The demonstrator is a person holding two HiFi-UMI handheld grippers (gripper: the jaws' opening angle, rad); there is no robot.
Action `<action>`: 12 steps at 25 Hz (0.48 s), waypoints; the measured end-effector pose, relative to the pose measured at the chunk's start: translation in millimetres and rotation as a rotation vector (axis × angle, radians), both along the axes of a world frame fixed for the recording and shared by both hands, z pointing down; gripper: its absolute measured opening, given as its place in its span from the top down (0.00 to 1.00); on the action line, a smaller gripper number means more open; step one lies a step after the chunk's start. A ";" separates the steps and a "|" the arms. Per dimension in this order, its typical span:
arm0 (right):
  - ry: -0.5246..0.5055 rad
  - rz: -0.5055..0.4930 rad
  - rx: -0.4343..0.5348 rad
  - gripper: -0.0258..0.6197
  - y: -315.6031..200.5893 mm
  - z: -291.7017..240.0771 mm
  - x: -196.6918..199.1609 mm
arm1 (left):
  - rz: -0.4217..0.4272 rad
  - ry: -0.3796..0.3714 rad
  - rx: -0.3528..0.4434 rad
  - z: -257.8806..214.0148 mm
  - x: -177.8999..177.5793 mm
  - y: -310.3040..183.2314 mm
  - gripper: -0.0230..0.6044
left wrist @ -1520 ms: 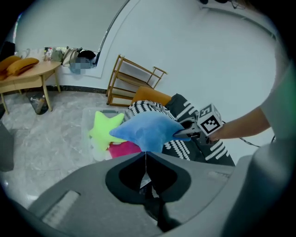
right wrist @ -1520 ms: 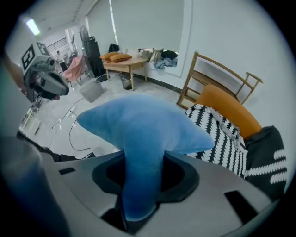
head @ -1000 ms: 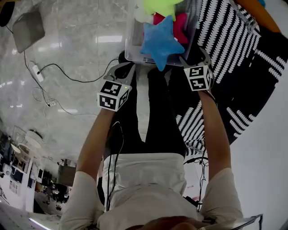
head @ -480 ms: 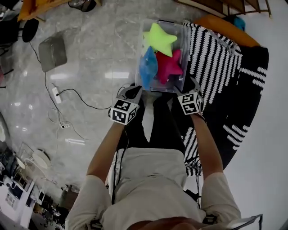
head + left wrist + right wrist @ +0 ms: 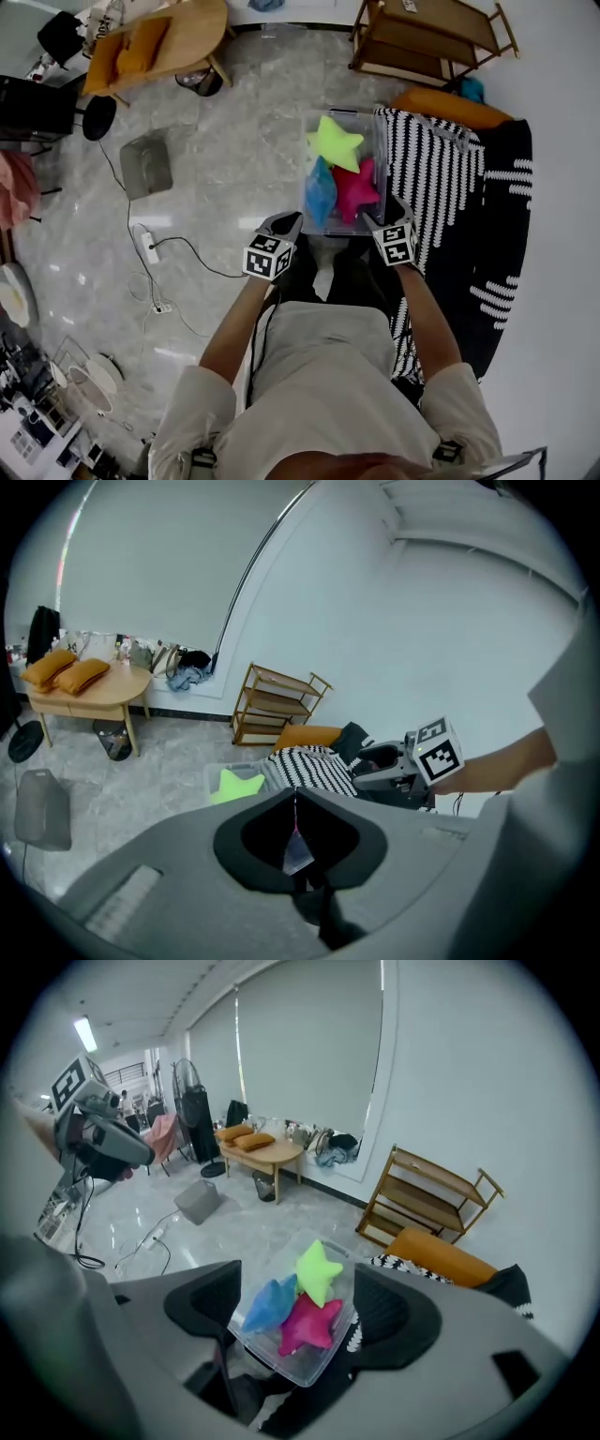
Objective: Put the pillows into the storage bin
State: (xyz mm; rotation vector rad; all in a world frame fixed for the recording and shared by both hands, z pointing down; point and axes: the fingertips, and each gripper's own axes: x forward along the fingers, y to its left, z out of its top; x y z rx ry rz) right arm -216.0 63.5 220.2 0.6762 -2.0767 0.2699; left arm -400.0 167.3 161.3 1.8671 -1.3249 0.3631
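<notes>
A clear plastic storage bin stands on the floor with three star pillows inside: yellow-green, blue and magenta. Both grippers hang well above the bin's near edge, apart from it. My left gripper has its black pads together, as its own view shows. My right gripper stands open with nothing held; in the right gripper view the bin and the pillows show far below between its jaws. The yellow-green pillow peeks over the left jaws.
A black-and-white striped blanket lies right of the bin, with an orange cushion behind it. At the back stand a wooden rack and a wooden table. A grey box, power strip and cables lie on the left floor.
Both grippers and the head have risen away from the bin, which looks smaller and farther. The blue pillow, earlier at the bin's near edge, now lies inside beside the magenta one.
</notes>
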 end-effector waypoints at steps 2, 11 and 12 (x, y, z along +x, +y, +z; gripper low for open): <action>-0.065 0.021 0.025 0.38 -3.9 -24.9 -4.0 | 0.010 -0.012 0.028 -25.2 -3.4 -0.3 0.94; -0.218 0.058 0.083 0.39 7.7 -139.9 -14.7 | 0.043 -0.052 0.157 -111.2 -19.5 0.2 0.94; -0.226 0.049 0.095 0.40 6.9 -151.1 -18.5 | 0.051 -0.057 0.179 -120.7 -22.6 -5.7 0.93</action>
